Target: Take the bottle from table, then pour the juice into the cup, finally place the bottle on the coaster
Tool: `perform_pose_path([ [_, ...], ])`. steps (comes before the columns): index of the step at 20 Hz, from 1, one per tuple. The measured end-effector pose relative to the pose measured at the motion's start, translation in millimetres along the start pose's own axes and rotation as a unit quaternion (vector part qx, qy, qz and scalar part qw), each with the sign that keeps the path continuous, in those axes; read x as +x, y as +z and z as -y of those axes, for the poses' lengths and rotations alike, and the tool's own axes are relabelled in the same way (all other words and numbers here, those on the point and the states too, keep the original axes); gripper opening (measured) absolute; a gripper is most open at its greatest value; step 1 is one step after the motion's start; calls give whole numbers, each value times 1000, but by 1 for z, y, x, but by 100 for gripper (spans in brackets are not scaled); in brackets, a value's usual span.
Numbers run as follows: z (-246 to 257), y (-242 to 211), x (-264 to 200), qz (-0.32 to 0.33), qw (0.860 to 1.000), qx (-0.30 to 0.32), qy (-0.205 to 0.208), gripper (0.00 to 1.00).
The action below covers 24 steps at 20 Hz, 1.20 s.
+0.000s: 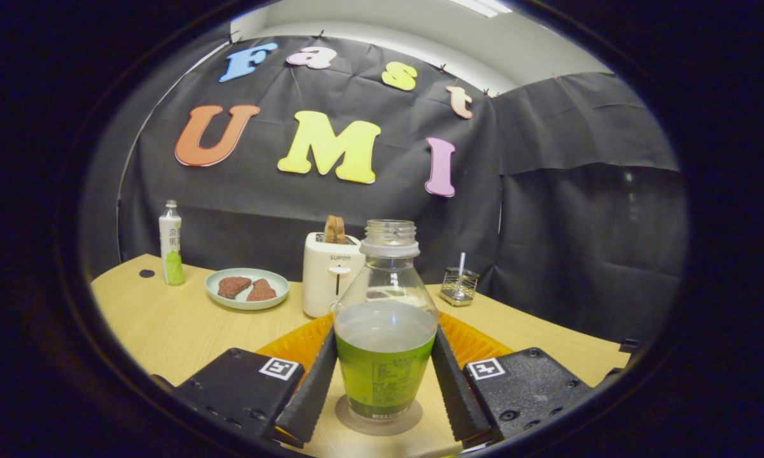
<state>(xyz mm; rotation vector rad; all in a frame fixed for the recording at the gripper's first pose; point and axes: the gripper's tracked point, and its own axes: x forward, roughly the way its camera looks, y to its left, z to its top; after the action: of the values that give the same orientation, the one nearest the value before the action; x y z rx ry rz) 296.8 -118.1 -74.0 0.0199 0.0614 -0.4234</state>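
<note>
Gripper view: 1 bottle (385,331) (uncapped, part-full, likely light, slick, slightly squashy), upright on a coaster (379,418) between the gripper (383,381)'s 2 fingers (310,388), which flank its labelled belly, seemingly touching, the best hold; grip unconfirmed.

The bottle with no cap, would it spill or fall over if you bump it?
The bottle probably would: its mouth is open and liquid still fills its lower part. It looks tall and narrow, so a push near the top may tip it. The gripper fingers hug both sides, steadying it.
</note>
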Motion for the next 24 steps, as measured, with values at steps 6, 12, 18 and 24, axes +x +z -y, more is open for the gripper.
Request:
perform_pose_path([
  [6,9,-13,-2,-14,999,40,6,83],
  [12,6,5,-18,-1,999,31,24,100],
  [18,-8,34,-57,14,997,21,72,100],
  [24,5,58,-109,30,996,8,80,100],
])
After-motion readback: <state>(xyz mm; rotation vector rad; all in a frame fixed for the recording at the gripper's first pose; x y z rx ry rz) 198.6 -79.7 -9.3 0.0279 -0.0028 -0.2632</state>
